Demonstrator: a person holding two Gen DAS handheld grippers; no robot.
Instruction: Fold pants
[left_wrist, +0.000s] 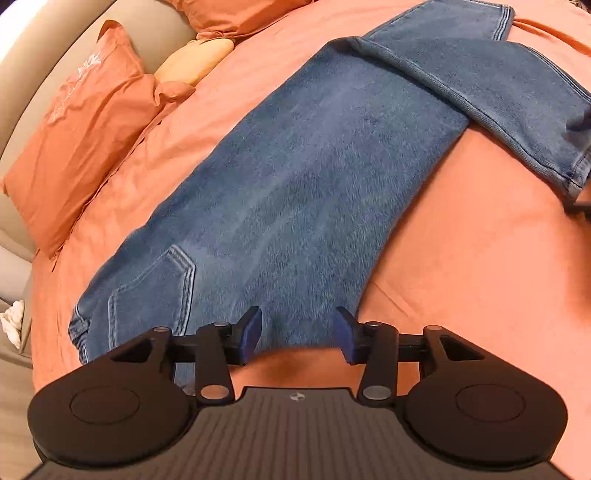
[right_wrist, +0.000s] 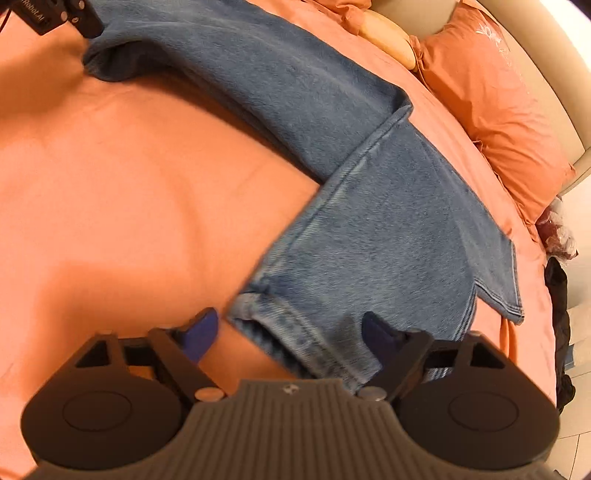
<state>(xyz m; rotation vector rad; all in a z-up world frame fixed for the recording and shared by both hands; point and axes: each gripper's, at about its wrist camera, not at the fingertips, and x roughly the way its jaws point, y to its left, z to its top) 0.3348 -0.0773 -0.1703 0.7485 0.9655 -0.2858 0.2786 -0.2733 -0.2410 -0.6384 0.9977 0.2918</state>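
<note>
Both claws, left (left_wrist: 297, 334) and right (right_wrist: 291, 334), hang spread, empty, over the jeans' (left_wrist: 295, 177) edges.

The left gripper (right_wrist: 55, 14) carries a label partly readable as "Robot.AI".

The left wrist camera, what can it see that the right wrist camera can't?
Only the left wrist view shows the jeans' back pocket and waistband end, with the left gripper open just above the denim.

Only the right wrist view shows the leg hem lying between the open fingers of the right gripper, plus dark clothes beside the bed.

Both show the blue jeans, the orange bedsheet and an orange pillow.
</note>
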